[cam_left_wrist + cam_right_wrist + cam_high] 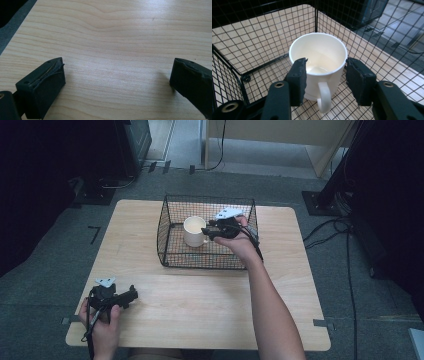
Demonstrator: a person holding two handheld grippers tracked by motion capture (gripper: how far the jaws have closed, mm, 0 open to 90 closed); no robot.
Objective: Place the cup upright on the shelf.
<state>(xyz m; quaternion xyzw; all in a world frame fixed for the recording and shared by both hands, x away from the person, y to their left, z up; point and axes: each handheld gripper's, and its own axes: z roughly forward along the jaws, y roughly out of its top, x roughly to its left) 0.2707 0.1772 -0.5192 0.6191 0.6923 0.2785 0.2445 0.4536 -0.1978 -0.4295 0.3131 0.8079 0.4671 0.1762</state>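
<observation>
White mug (318, 63) upright inside wire basket (172, 255) on desk (200, 300). Right tool (325, 75) jaws part-open, straddling handle side, apparently not clamped. Likely step: grasp or release; next needs squeeze or clean retreat. Left tool (116, 75) wide open, empty, over bare desk.

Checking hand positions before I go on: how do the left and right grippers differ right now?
The right gripper reaches into the wire basket, jaws straddling the white mug; the left gripper sits over bare table. The right is near the mug; the left has nothing between its jaws. Both are open.
</observation>
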